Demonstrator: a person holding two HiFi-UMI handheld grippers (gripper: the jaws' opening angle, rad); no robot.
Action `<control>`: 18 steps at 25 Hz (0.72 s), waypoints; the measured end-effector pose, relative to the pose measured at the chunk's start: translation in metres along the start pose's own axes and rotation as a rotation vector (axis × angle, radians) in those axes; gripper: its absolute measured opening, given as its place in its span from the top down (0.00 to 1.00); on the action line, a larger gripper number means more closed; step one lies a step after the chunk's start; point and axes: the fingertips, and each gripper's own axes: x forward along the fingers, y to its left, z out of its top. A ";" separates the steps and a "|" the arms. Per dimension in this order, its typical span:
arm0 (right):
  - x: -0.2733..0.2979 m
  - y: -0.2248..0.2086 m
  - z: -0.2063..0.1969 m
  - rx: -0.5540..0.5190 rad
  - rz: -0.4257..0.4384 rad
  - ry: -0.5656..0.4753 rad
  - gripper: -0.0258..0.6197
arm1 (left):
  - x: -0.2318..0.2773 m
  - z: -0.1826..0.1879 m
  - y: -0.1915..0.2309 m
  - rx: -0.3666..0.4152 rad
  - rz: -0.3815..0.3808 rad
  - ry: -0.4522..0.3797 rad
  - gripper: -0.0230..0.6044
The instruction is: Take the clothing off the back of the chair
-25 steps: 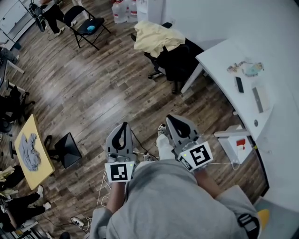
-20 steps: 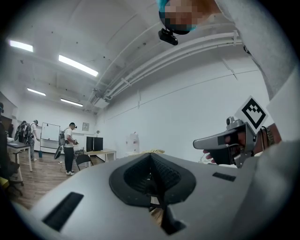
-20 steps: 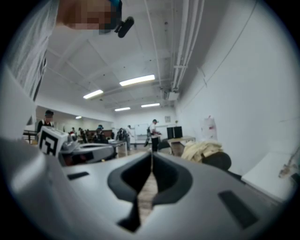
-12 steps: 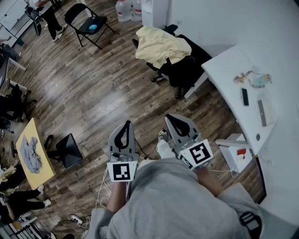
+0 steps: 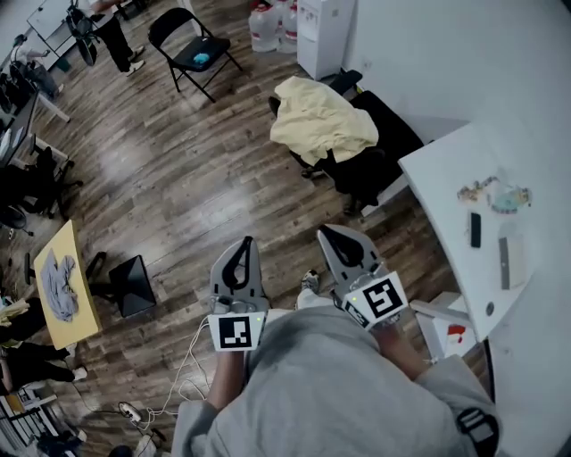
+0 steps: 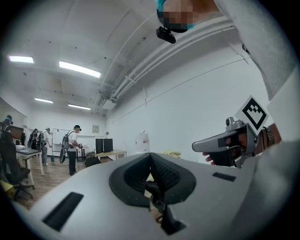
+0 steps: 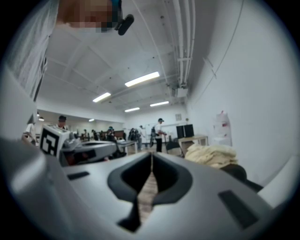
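A pale yellow garment (image 5: 323,120) lies draped over the back of a black office chair (image 5: 370,165) near the white wall, ahead of me and a little to the right. The right gripper view shows the garment (image 7: 213,154) at mid right, some way off. My left gripper (image 5: 240,245) and right gripper (image 5: 332,234) are held side by side in front of my body, both pointing level, well short of the chair. Both are shut with nothing between the jaws. In the left gripper view the right gripper (image 6: 197,147) shows at the right.
A curved white desk (image 5: 451,192) with small items stands right of the chair. A black folding chair (image 5: 192,49) and water bottles (image 5: 268,16) lie farther off. A yellow table (image 5: 62,286) with grey cloth is at left. Cables (image 5: 178,384) trail on the wooden floor. People stand at the far end.
The chair with the yellow garment has come lower and to the right in the head view as I walk toward it. Both grippers stay shut and side by side.
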 end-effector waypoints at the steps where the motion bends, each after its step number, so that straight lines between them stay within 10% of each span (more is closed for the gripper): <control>1: 0.002 -0.006 0.000 0.001 0.009 0.002 0.91 | 0.005 0.001 0.000 0.002 0.011 -0.006 0.91; 18: 0.007 -0.084 -0.002 0.016 -0.013 0.014 0.91 | 0.090 -0.002 -0.020 -0.010 0.002 -0.010 0.91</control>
